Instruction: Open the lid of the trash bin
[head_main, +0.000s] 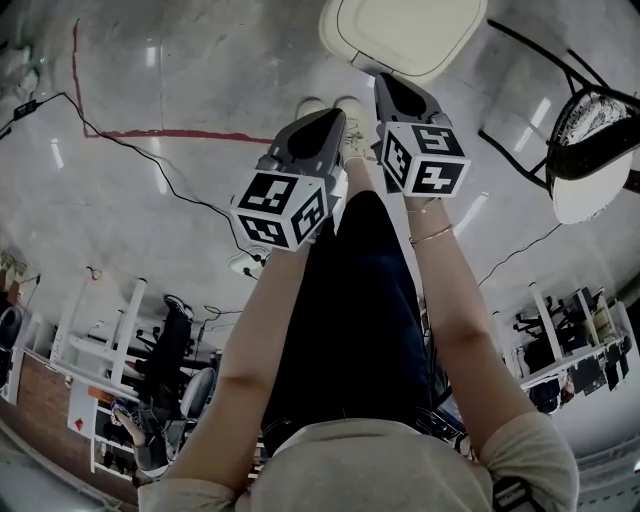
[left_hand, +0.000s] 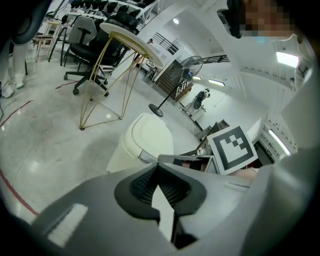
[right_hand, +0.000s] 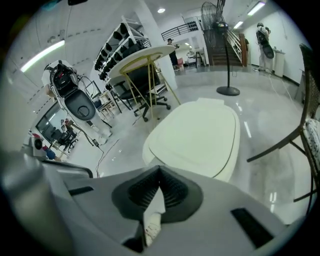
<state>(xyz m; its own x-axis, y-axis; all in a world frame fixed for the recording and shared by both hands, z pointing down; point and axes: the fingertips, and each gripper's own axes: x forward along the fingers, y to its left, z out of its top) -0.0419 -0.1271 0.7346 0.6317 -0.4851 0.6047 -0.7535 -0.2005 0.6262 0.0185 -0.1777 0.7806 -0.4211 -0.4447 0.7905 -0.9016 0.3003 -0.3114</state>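
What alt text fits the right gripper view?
The right gripper, fingers shut and empty, points at a cream trash bin whose lid is closed, just ahead on a glossy grey floor. A gold-legged table stands behind it.

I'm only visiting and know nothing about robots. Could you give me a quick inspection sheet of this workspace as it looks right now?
Surface: glossy grey floor marked with a red tape line.
Job's things: cream trash bin; its lid is closed.
Clutter: a chair to the right of the bin.
Grippers: the left gripper and right gripper are both shut and empty, pointed toward the bin.
Cables: a black cable trails across the floor on the left.
Surroundings: gold-legged table, standing fan, office chairs.
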